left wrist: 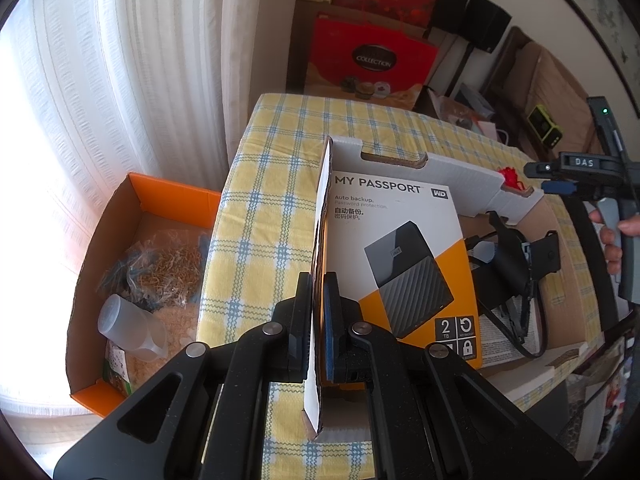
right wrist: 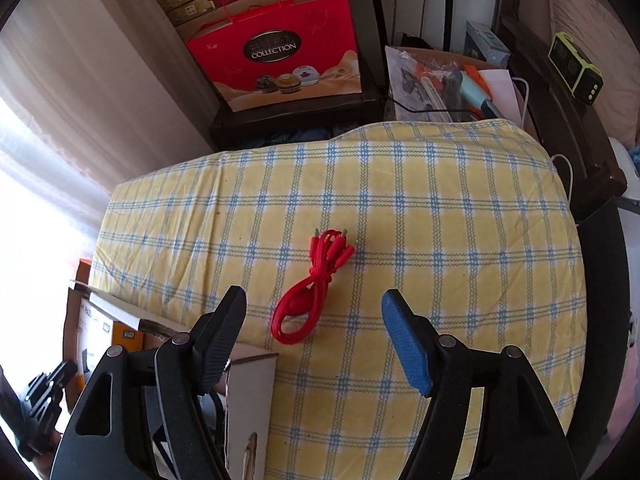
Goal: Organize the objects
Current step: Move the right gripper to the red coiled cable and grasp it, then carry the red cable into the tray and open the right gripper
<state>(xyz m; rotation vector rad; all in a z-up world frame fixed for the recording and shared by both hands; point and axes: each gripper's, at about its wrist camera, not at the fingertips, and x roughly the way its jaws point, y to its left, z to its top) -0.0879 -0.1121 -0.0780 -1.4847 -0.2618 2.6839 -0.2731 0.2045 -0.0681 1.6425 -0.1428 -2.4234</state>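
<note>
My left gripper (left wrist: 319,280) is shut on the near side wall of a white cardboard box (left wrist: 452,168) that stands on the yellow checked tablecloth (left wrist: 272,184). Inside the box lie a My Passport hard-drive package (left wrist: 400,256) and black cables and a mount (left wrist: 516,264). A coiled red cable (right wrist: 310,288) lies on the cloth beyond the box; its tip shows over the box's far wall in the left wrist view (left wrist: 510,176). My right gripper (right wrist: 314,304) is open and empty, held above the cloth with the red cable between its fingers. The right gripper also shows in the left wrist view (left wrist: 588,172).
An orange cardboard box (left wrist: 136,264) with bagged items and a plastic cup sits on the floor left of the table. Red gift boxes (right wrist: 280,52) stand on a dark shelf behind the table. A box of clutter (right wrist: 440,80) and a green device (right wrist: 576,68) are at the far right.
</note>
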